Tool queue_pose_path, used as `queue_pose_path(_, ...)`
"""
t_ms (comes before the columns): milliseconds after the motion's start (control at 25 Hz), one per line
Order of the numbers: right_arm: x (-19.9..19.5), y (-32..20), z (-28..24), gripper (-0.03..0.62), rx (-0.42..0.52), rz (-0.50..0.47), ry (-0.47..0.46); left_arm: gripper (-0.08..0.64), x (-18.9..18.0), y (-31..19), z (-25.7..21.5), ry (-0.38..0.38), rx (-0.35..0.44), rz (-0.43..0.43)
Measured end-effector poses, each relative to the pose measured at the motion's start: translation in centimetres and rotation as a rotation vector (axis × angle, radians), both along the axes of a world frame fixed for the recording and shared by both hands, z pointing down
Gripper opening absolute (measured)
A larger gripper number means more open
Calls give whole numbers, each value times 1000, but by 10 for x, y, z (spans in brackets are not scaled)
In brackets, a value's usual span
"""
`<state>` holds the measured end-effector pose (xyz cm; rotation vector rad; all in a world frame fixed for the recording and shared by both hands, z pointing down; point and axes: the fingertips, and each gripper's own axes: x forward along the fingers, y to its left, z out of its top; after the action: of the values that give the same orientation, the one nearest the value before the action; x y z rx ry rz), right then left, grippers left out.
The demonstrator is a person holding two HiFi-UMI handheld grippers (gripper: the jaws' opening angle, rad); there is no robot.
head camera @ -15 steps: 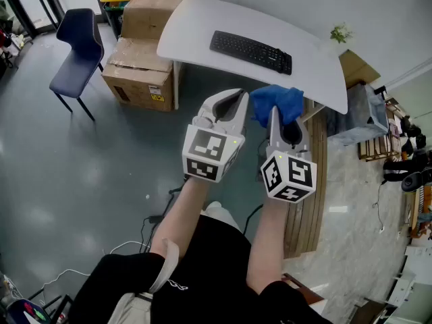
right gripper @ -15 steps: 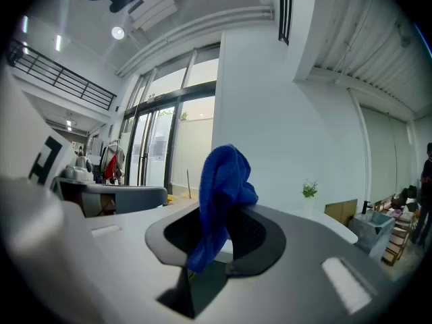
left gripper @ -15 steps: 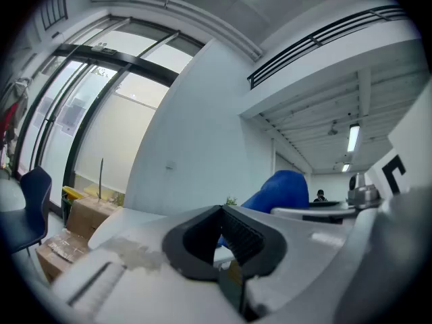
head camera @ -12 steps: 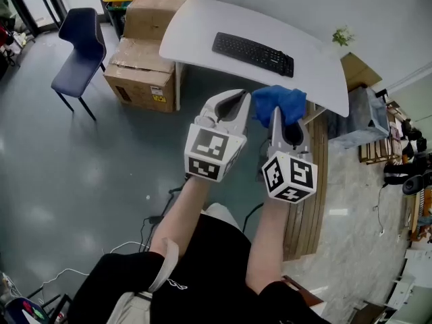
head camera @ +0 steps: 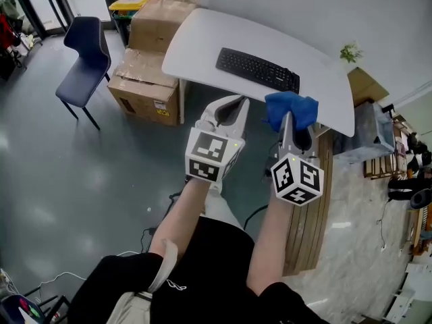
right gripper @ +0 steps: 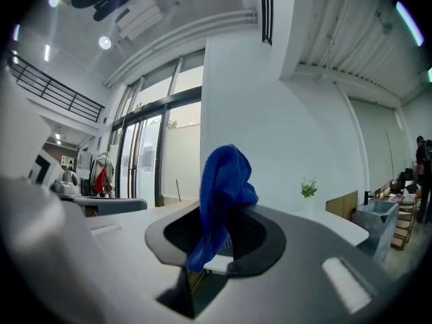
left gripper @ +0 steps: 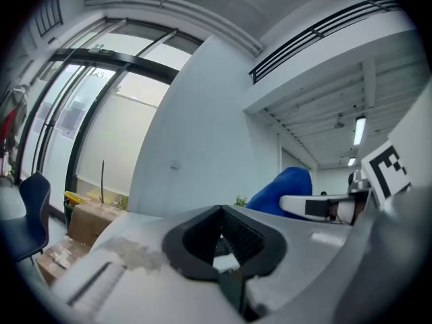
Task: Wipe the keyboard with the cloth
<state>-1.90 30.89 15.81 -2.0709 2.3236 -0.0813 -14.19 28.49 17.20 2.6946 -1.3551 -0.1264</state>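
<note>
**A:** So, where is the cloth at this moment?

**B:** The blue cloth (head camera: 291,108) is clamped in the right gripper (head camera: 295,131). The jaws are closed on one fold, and the rest stands out beyond the tips as a loose bunch. I think it is held so on purpose: the free bunch gives a soft pad to press on the keys, and the hard jaws stay away from them.

**A:** And the keyboard?

**B:** The black keyboard (head camera: 257,69) lies on the white counter (head camera: 202,36), in the upper middle of the head view. The cloth is at the lower right of it, near the counter's front edge, not touching the keys. So the wiping has not begun, in my judgement.

**A:** What does the left gripper do?

**B:** The left gripper (head camera: 229,108) has its jaws together with nothing between them. It is held up beside the right one, left of the cloth, and carries nothing. Perhaps it is kept ready to steady the keyboard, since a light keyboard may slide under the wiping.
</note>
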Motion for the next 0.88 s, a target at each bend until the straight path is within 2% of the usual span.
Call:
queue_pose_path(160, 11, -56, -4, 91, 33, -10, -13, -5, -6, -53, 6, -9, 15, -50)
queue_pose_path(320, 15, -126, -6, 91, 49, -62, -26, -3, -5, -116, 6, -13, 25, -114)
queue_pose_path(600, 38, -290, 22, 91, -50, -171, -49, -5, 27, -260, 30, -42, -62, -197)
queue_pose_path(880, 14, -375, 51, 91, -118, -368, -66, -5, 14, -338, 48, -95, -103, -297)
